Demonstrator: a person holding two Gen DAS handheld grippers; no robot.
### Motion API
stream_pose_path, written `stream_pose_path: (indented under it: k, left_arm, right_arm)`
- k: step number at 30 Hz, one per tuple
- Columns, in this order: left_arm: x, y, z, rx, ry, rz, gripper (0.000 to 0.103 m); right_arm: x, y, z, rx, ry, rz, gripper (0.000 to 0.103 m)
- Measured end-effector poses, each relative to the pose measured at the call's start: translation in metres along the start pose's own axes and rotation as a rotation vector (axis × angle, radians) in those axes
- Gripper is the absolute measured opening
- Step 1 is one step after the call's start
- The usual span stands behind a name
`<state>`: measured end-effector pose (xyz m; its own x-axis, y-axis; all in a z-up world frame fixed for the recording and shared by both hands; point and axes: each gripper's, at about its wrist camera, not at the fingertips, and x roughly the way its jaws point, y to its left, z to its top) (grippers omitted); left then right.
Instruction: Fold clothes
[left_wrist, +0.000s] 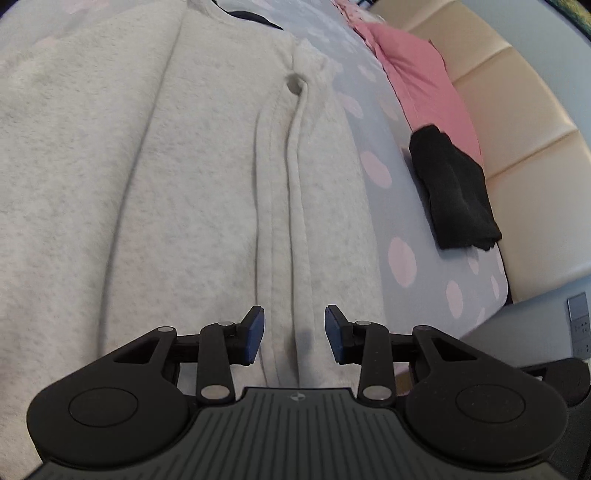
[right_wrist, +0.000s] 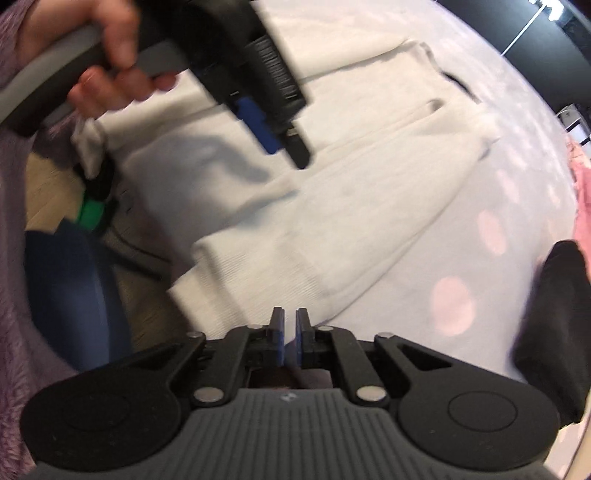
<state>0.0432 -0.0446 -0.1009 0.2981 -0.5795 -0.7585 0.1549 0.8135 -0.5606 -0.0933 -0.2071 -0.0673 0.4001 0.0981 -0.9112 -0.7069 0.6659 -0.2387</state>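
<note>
A bed fills the scene, covered with a pale grey sheet (left_wrist: 373, 122) that has pink dots on it. A cream padded headboard (left_wrist: 517, 110) runs along the far right in the left wrist view.

A light grey fuzzy garment (left_wrist: 177, 177) lies flat on the sheet and takes up most of the left side. Long folds run down its middle, toward the camera. In the right wrist view the same garment (right_wrist: 332, 206) lies spread out, and its ribbed edge is the part nearest the camera.

A pink cloth (left_wrist: 417, 77) lies far to the right by the headboard. A small black cloth (left_wrist: 454, 192) sits just beside it on the sheet.

The left gripper (left_wrist: 294, 332) hangs over the near part of the garment. Its blue pads (left_wrist: 255, 334) are spread apart with nothing between them.

The right gripper (right_wrist: 290, 332) has its jaws almost pressed together, with only a thin gap. It holds nothing.

A hand (right_wrist: 107, 55) grips the handle of the other gripper at the top left of the right wrist view. A fuzzy purple sleeve (right_wrist: 14, 258) shows at the left edge.
</note>
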Motion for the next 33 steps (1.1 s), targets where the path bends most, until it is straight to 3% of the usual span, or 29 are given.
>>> stream_pose_path:
  k: [7, 17, 21, 26, 29, 33]
  left_arm:
    - [0.004, 0.012, 0.02, -0.045, -0.055, 0.021, 0.033]
    - [0.016, 0.025, 0.049, -0.08, -0.109, 0.015, 0.033]
    - [0.02, 0.035, 0.056, -0.087, -0.128, 0.015, 0.033]
    - [0.021, 0.05, 0.066, -0.084, -0.154, 0.061, 0.033]
    - [0.019, 0.057, 0.07, -0.088, -0.176, 0.114, 0.033]
    - [0.02, 0.063, 0.074, -0.106, -0.173, 0.104, 0.033]
  right_arm:
    - [0.019, -0.065, 0.039, 0.127, 0.006, -0.071, 0.029]
    - [0.056, -0.196, 0.093, 0.425, 0.035, -0.129, 0.036]
    - [0.074, -0.245, 0.122, 0.567, 0.0, -0.129, 0.038]
    - [0.104, -0.295, 0.157, 0.691, -0.043, -0.149, 0.053]
    - [0.122, -0.323, 0.171, 0.769, -0.073, -0.141, 0.056]
    - [0.152, -0.35, 0.186, 0.884, -0.084, -0.071, 0.056]
